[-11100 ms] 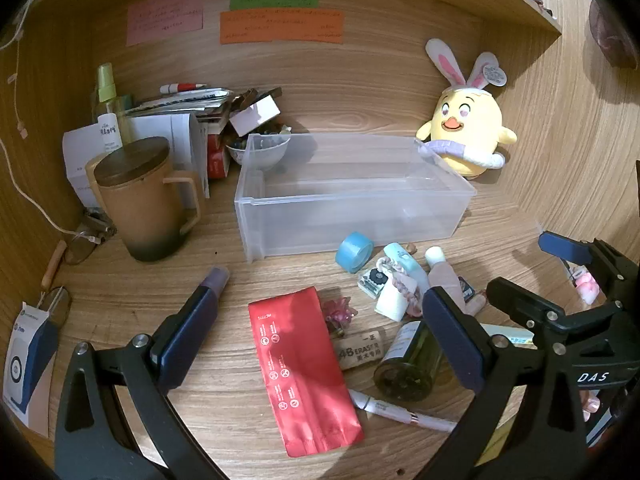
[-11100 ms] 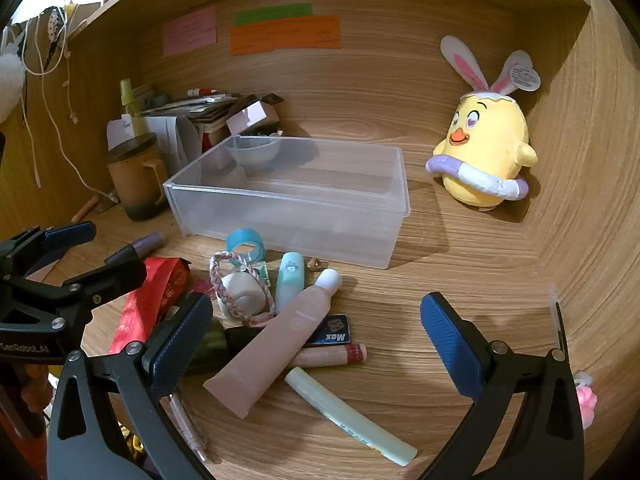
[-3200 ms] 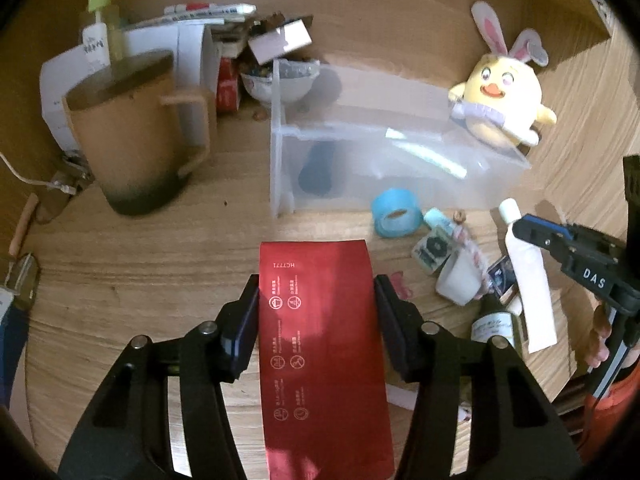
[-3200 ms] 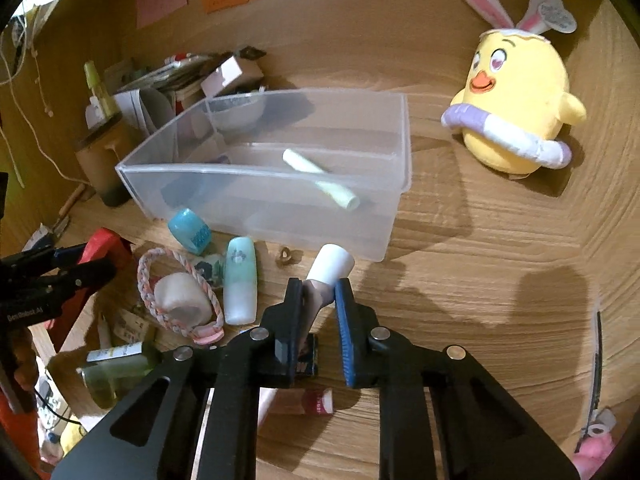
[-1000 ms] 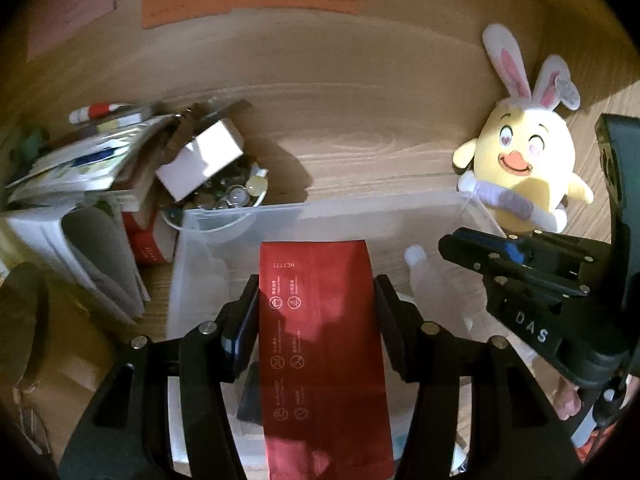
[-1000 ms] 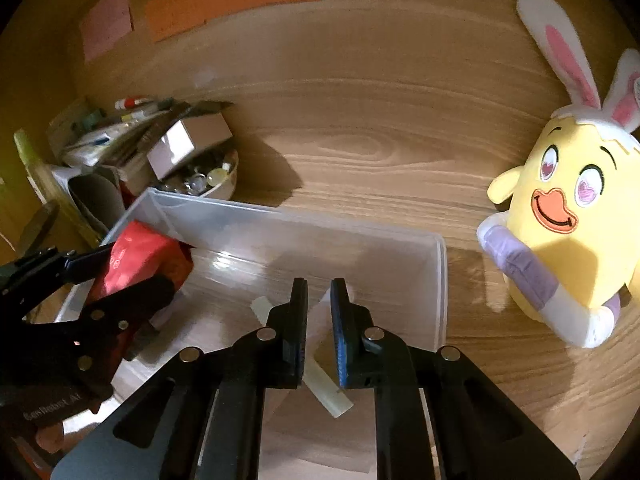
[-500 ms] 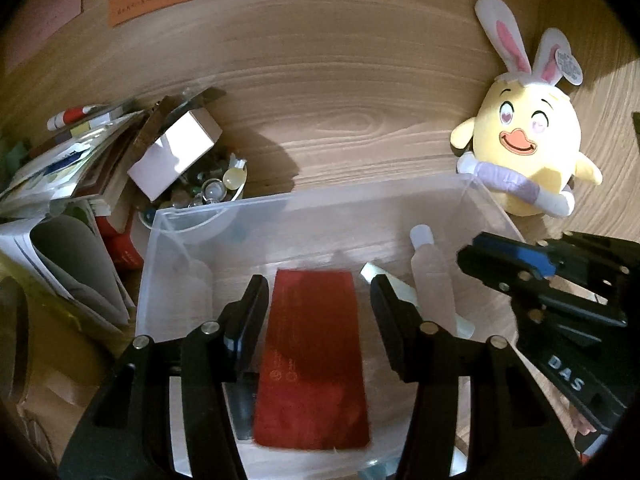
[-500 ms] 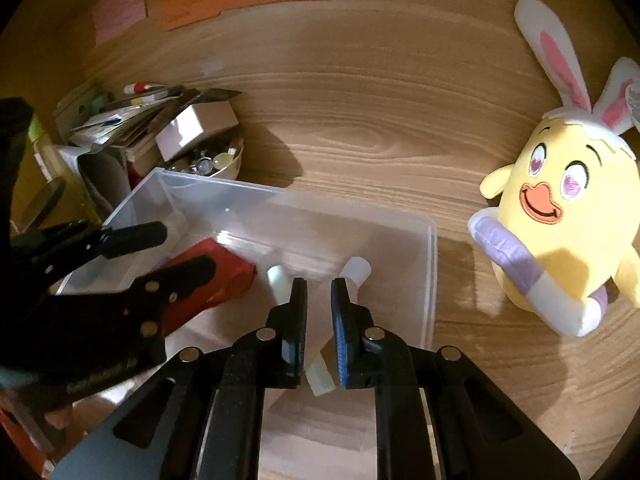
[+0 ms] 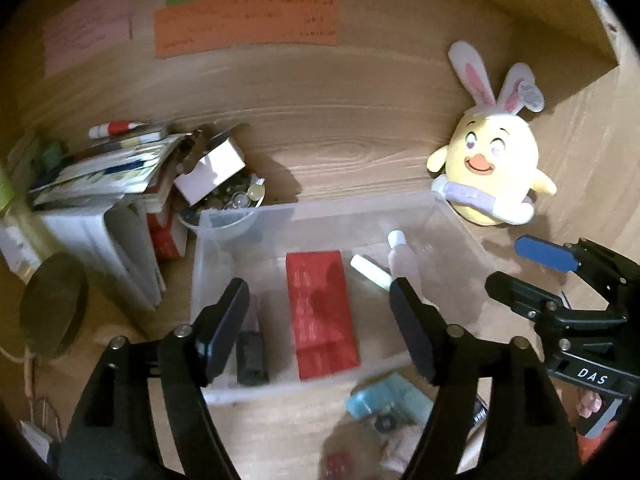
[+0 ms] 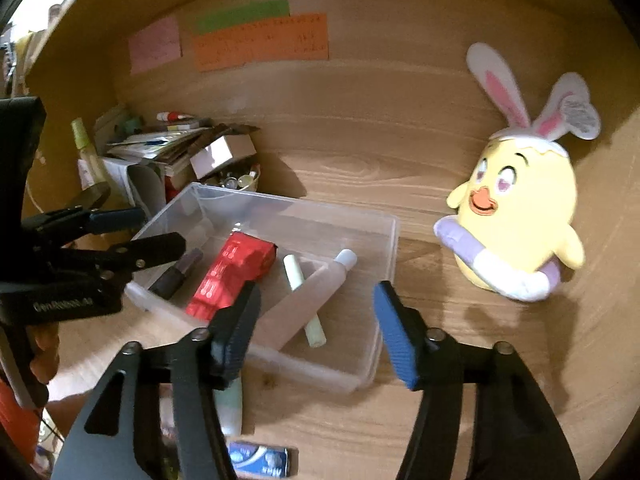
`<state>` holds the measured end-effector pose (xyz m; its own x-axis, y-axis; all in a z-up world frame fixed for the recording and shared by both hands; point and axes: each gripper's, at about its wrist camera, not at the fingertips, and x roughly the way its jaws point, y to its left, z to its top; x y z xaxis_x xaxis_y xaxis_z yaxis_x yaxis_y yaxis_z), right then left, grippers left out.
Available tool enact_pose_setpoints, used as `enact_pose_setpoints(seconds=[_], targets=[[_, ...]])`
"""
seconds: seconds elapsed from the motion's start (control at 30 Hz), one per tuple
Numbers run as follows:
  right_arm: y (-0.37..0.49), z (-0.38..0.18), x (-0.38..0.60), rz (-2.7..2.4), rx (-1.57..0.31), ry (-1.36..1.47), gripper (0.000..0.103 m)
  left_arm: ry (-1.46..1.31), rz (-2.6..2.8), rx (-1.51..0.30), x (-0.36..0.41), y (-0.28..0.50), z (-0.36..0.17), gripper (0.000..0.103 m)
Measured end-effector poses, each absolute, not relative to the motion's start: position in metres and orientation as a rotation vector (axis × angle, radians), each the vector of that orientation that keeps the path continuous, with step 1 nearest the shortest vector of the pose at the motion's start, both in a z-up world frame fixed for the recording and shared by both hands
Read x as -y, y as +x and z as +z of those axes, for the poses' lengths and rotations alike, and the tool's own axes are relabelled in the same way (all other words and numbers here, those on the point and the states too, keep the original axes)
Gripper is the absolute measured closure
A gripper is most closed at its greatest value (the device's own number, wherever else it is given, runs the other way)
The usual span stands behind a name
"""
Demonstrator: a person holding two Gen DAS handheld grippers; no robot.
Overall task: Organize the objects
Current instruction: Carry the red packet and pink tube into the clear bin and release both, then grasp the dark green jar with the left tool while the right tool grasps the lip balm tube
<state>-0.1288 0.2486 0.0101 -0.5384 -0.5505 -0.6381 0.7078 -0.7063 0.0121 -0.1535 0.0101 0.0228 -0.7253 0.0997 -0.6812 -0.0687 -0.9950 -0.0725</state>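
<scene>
A clear plastic bin (image 9: 224,236) (image 10: 384,240) stands on the wooden desk. In it lie a red pouch (image 9: 320,312) (image 10: 232,276), a pink tube with a white cap (image 9: 402,260) (image 10: 308,296), a pale green stick (image 9: 370,272) (image 10: 304,300) and a dark tube (image 9: 252,356) (image 10: 176,272). My left gripper (image 9: 320,328) (image 10: 132,228) is open and empty above the bin's near side. My right gripper (image 10: 316,320) (image 9: 528,268) is open and empty above the bin's right part.
A yellow plush chick with bunny ears (image 9: 492,176) (image 10: 520,216) sits right of the bin. Stacked papers and a bowl of small things (image 9: 224,196) stand to the left, with a lidded mug (image 9: 52,304). Small loose items (image 9: 388,404) (image 10: 260,460) lie in front of the bin.
Both grippers opened and pulled back. The red pouch left the left gripper and lies in the bin. The pink tube left the right gripper and lies in the bin.
</scene>
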Motion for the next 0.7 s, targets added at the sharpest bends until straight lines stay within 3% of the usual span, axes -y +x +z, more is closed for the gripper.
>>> enact_pose_setpoints(seconds=[0.17,0.43,0.7], targets=[[-0.107,0.007,-0.266,-2.25,-0.302,0.796,0.029,-1.117,2.831,0.061,-0.012,-0.124,0.022,0.028],[-0.072,-0.023,-0.289,-2.242,-0.312,0.857,0.024,-1.11,2.845,0.005,-0.017,-0.081,0.014,0.022],[-0.039,-0.063,-0.296,-2.173,-0.359,0.932,0.019,-1.156,2.821,0.024,-0.022,-0.04,-0.006,0.022]])
